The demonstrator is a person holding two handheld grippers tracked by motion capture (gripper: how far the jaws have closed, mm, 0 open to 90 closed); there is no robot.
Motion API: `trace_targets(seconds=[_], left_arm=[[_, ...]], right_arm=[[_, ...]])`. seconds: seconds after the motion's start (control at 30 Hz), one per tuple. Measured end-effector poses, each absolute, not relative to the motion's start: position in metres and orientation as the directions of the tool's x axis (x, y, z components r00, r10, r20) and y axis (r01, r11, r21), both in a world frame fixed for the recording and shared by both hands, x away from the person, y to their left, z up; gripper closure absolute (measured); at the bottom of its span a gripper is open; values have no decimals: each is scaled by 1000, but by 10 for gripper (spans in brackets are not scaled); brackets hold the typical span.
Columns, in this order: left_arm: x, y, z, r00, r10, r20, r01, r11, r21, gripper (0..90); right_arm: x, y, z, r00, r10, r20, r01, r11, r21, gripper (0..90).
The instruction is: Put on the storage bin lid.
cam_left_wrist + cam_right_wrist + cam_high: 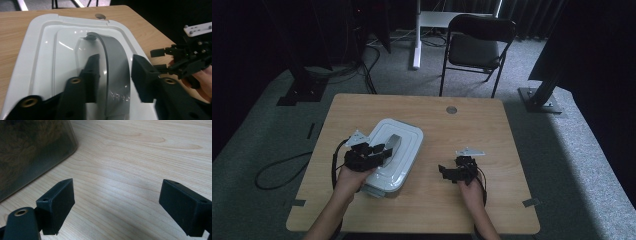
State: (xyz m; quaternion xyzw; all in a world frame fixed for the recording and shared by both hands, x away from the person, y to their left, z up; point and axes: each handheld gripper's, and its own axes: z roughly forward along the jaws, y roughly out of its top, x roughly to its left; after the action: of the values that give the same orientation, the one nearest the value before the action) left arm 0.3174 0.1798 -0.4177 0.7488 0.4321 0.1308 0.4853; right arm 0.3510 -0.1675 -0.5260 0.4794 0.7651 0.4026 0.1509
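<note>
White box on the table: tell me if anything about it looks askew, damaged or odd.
The box sits turned at an angle to the table edges. Its lid is on, the grey handle intact. No damage or spill.

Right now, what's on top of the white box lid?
On the white lid lies a curved grey handle, with the left tool straddling it, jaws apart on either side. The handle's near end is hidden behind the tool.

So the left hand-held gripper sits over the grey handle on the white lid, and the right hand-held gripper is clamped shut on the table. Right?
Not quite: the right hand-held gripper is open, jaws wide apart over bare table, as the right gripper view shows. The left hand-held gripper does straddle the grey handle on the white lid.
</note>
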Motion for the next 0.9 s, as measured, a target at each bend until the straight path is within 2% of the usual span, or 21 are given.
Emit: trace_targets(seconds=[0.03,0.13,0.2,0.23,0.27,0.33,0.4,0.53,0.6,0.73,0.9], left_arm=[[316,182,-413,594,774,-219,508,-150,848,491],[315,187,-411,604,779,-167,465,-174,868,280],[316,190,-411,599,782,-176,469,-164,868,247],[317,192,-412,601,776,-192,477,-155,865,181],[317,193,-412,599,779,-186,480,-163,862,163],[316,196,-411,593,787,-169,465,-163,870,157],[316,199,-409,594,789,-157,461,-174,870,97],[316,210,-407,576,804,-149,458,-166,873,92],[316,217,-406,562,813,-152,463,-156,873,7],[319,229,-411,520,846,-118,473,-171,865,7],[323,250,-416,467,873,-139,480,-118,869,7]], right_arm=[[351,-168,-526,-494,856,154,613,217,760,123],[351,-167,-525,-492,857,155,612,214,761,123],[351,-167,-525,-494,855,158,610,212,763,123],[351,-167,-524,-495,855,156,610,213,763,123],[351,-166,-525,-494,855,154,608,214,764,123],[351,-166,-525,-494,855,159,611,212,762,123],[351,-166,-525,-494,856,153,610,217,762,123],[352,-166,-524,-496,856,150,607,218,764,123],[351,-165,-524,-496,855,152,609,218,763,123],[352,-164,-526,-501,850,161,614,218,759,123],[351,-163,-527,-509,847,155,615,231,754,123]])
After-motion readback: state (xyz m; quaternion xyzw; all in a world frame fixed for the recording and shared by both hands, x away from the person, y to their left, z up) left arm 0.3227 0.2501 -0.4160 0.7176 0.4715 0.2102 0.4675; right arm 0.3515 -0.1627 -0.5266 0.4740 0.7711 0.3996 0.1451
